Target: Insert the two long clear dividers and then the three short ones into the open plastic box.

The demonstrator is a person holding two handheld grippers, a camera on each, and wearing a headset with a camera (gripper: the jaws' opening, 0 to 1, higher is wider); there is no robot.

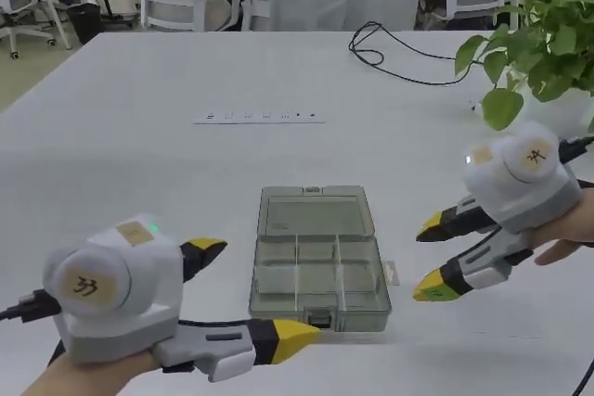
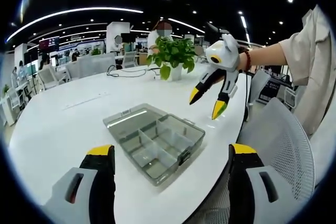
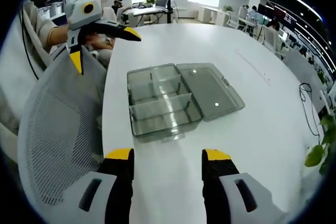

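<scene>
Nearest of all, the left gripper [image 1: 263, 288] hung low at the near left. A hand held it just above the surface [image 1: 139, 136], and its yellow-tipped jaws were spread wide and held nothing. That white surface ran broad and pale to the far chairs. The plastic box [image 1: 320, 308] sat in the near middle between the two grippers. Its clear lid [image 1: 314, 215] lay open and flat on the far side. Inside the tray, clear dividers [image 1: 316, 261] stood upright and split it into several compartments; their exact count could not be made out. The right gripper [image 1: 425, 261] hovered to the right of the box, apart from it, with its jaws parted and released. A leafy green plant [image 1: 543, 34] stood at the far right. A white power strip [image 1: 260, 118] lay well beyond the box, and a black cable [image 1: 390, 53] looped farther off.
</scene>
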